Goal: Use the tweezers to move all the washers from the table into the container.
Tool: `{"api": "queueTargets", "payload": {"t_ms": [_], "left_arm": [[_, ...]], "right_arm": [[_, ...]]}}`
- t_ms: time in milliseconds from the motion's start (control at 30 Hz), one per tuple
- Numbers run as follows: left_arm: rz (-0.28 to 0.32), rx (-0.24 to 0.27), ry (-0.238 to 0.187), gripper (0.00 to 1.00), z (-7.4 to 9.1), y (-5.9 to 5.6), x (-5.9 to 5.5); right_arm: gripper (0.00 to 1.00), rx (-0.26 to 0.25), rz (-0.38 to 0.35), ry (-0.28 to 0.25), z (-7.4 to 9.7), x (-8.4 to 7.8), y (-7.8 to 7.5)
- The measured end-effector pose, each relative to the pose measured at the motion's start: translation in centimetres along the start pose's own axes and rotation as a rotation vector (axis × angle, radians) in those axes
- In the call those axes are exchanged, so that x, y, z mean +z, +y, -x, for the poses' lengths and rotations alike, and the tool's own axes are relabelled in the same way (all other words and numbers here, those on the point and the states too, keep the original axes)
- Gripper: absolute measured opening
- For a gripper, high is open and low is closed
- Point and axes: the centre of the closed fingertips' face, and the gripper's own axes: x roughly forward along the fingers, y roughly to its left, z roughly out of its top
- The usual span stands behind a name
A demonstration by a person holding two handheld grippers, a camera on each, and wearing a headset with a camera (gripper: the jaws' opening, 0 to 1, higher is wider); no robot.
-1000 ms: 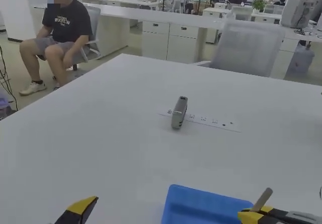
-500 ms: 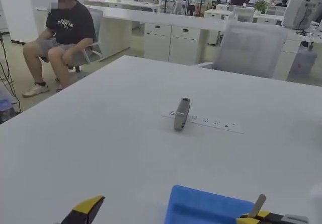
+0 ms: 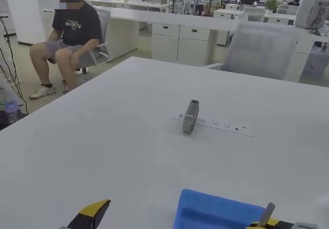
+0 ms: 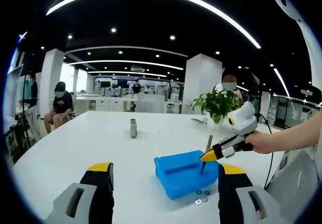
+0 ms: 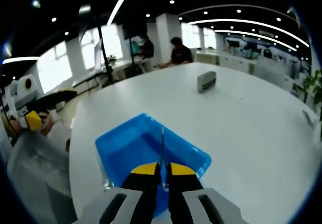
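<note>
A blue container [image 3: 216, 211] lies at the table's near edge. Beside its near corner, several small washers [image 4: 201, 198] rest on the white table. My right gripper [image 5: 163, 172] is shut on thin metal tweezers [image 5: 162, 143], which reach forward over the blue container [image 5: 136, 146]. In the left gripper view the right gripper [image 4: 229, 146] holds the tweezers [image 4: 208, 144] tilted down over the container [image 4: 183, 173]. My left gripper [image 4: 163, 176] is open with nothing between its yellow-tipped jaws, left of the container. Its yellow tip [image 3: 93, 212] pokes in at the head view's bottom.
A grey device [image 3: 190, 116] lies mid-table on a flat white strip [image 3: 221, 125]. A person [image 3: 69, 28] sits at the far left beyond the table, and a grey chair [image 3: 259, 49] stands behind it. A potted plant [image 4: 216, 103] stands past the container.
The head camera has shifted, so the table's things sit lower and further right in the picture. Neither gripper, the container nor the grey device has visibly moved.
</note>
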Motion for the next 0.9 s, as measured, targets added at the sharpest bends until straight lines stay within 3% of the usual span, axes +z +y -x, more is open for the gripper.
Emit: {"api": "queueTargets", "payload": {"t_ms": [200,367,533,700,900], "left_arm": [[0.002,0.006,0.005,0.87,0.0,0.1,-0.1],[-0.001,0.002,0.011,0.86,0.0,0.0,-0.2],[0.000,-0.005,0.022,0.86,0.0,-0.1,-0.4],[-0.005,-0.001,0.021,0.85,0.0,-0.1,-0.4],[-0.004,-0.001,0.027,0.85,0.0,-0.1,-0.5]], "right_arm": [[0.04,-0.002,-0.012,-0.043,1.2,1.1,0.0],[0.03,0.026,-0.035,-0.103,2.8,2.7,1.5],[0.03,0.135,-0.083,-0.154,4.2,3.8,4.7],[0.03,0.214,-0.101,-0.165,4.1,3.7,8.1],[0.03,0.246,-0.128,-0.125,2.1,1.5,9.4]]}}
